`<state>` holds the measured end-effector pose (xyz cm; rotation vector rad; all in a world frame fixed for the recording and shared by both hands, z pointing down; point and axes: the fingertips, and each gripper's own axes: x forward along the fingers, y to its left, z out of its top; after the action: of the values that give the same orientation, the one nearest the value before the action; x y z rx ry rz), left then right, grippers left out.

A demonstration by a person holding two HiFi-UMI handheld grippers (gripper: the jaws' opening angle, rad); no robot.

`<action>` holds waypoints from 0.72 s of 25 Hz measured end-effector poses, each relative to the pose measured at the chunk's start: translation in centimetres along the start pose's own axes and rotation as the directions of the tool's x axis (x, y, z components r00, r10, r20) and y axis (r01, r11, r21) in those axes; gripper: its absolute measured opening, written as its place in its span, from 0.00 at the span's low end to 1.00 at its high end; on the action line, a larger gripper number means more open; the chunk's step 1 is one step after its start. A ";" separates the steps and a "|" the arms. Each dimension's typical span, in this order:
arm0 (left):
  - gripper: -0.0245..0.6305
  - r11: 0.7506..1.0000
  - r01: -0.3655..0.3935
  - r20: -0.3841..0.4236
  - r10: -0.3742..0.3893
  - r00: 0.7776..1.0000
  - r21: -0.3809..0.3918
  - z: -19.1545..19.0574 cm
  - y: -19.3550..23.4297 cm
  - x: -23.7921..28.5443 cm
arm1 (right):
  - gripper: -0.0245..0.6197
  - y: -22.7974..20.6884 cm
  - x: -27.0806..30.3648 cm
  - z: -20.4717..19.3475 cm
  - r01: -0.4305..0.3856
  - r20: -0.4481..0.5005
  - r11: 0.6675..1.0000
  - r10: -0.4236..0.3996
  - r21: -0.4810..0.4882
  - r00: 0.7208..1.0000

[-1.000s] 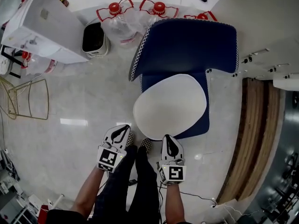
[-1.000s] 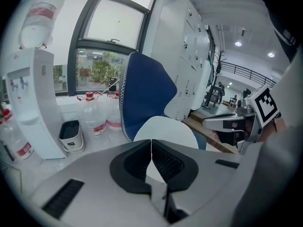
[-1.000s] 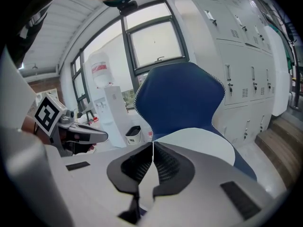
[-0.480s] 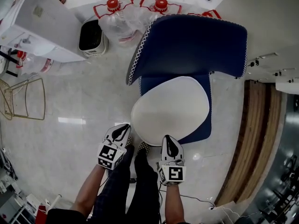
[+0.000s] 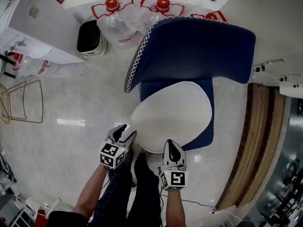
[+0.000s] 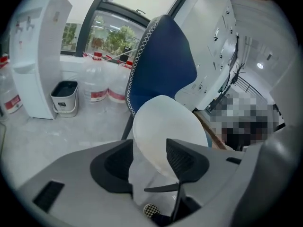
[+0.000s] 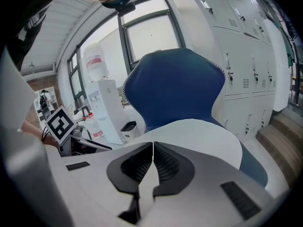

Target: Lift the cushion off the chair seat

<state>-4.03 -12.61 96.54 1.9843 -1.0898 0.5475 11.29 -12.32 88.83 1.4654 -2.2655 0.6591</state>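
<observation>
Head view: the white cushion [image 5: 171, 115] lies flat on the blue chair seat [image 5: 204, 126]. The left gripper [image 5: 124, 132], jaws just opened wide, seems to straddle its near-left edge, unpinched; the right gripper [image 5: 171, 150] hovers closed and empty at the near edge. Seat that edge deep between the pads before squeezing.

White oval cushion [image 5: 171, 113] flat on blue chair [image 5: 199, 46] seat

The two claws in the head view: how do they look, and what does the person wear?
Both the left claw and the right claw have white, rounded shells with black ribbed pads inside. Each carries a white cube with black square markers behind it. The person wears dark trousers and a checkered shoe; no sleeves reach the forearms.
</observation>
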 end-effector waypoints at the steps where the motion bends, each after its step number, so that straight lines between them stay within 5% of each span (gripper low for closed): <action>1: 0.37 1.000 -0.001 -0.012 0.001 1.000 -0.011 -0.3 0.2 0.4 | 0.08 -0.1 0.2 -0.1 0.003 -0.001 1.000 -0.003 0.001 1.000; 18: 0.42 0.992 0.085 -0.080 -0.093 0.992 -0.090 -1.8 -0.4 5.1 | 0.08 -3.3 1.3 -1.0 0.054 -0.018 0.998 -0.054 0.008 0.998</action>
<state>-1.00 -13.56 100.92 1.9076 -0.9526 0.5233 13.87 -13.93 90.97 1.5131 -2.2037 0.6637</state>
